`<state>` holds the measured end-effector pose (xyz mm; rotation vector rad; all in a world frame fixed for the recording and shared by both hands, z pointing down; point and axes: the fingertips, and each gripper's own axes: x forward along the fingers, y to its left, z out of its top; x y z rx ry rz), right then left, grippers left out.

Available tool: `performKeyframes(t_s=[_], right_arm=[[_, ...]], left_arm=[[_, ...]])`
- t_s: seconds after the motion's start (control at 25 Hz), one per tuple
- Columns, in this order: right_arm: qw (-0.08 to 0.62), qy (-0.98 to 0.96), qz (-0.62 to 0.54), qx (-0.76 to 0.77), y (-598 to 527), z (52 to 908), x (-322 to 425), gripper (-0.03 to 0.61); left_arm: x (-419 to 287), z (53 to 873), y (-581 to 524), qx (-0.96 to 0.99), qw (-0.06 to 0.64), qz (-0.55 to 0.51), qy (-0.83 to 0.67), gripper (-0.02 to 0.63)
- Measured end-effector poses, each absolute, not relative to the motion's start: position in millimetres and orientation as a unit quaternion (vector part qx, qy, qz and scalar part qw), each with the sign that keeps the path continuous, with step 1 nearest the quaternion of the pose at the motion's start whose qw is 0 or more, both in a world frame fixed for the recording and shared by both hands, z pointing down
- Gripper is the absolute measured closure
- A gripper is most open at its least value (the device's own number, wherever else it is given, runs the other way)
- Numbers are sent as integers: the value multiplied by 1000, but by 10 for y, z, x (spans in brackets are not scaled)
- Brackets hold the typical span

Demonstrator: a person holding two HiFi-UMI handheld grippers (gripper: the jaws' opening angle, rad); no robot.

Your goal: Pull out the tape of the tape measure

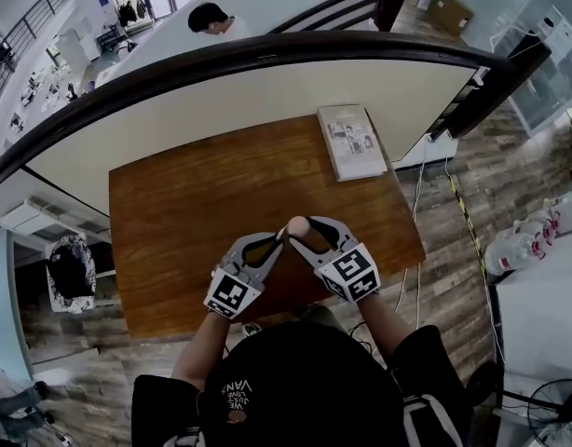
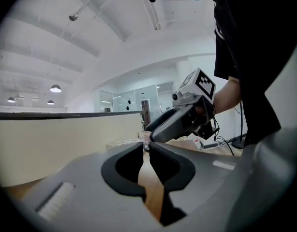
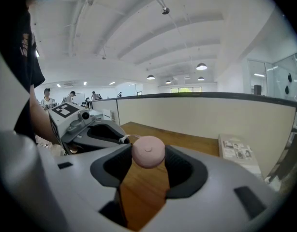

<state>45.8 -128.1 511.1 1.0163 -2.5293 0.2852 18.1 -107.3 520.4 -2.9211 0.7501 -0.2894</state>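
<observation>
Head view only: whole brown wooden table (image 1: 174, 212), both grippers meeting above its near edge, close to the person's body; pale thin book (image 1: 351, 141) at far right corner, well apart, rest of the top bare so room is free left and ahead; curved cream low wall with dark rail (image 1: 267, 59) runs right behind the far edge. Right gripper view only: right gripper (image 3: 148, 154) clenched on the round pink tape measure case (image 3: 148, 151), held above the wood, not resting on it. Left gripper view only: left gripper (image 2: 146, 149) jaws nearly together, pinching the small pull tab of the tape (image 2: 145, 145) right at the case, almost no tape out. Book cover print and the lettering on the black cap (image 1: 295, 389) too small to read; square black-and-white markers on both cubes
</observation>
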Motion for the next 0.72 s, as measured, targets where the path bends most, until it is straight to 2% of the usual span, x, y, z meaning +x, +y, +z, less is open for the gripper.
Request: performKeyframes(t_s=[0.36, 0.48, 0.72], right_arm=[[220, -889, 90, 391, -1408, 5189, 515, 360], [223, -884, 93, 399, -1451, 5240, 537, 360], [230, -878, 88, 410, -1527, 5262, 550, 360]], left_arm=[[35, 5133, -1056, -963, -6, -63, 262, 575], [-20, 5153, -1046, -963, -7, -59, 265, 600], [-143, 5129, -1020, -958, -24, -52, 280, 600]])
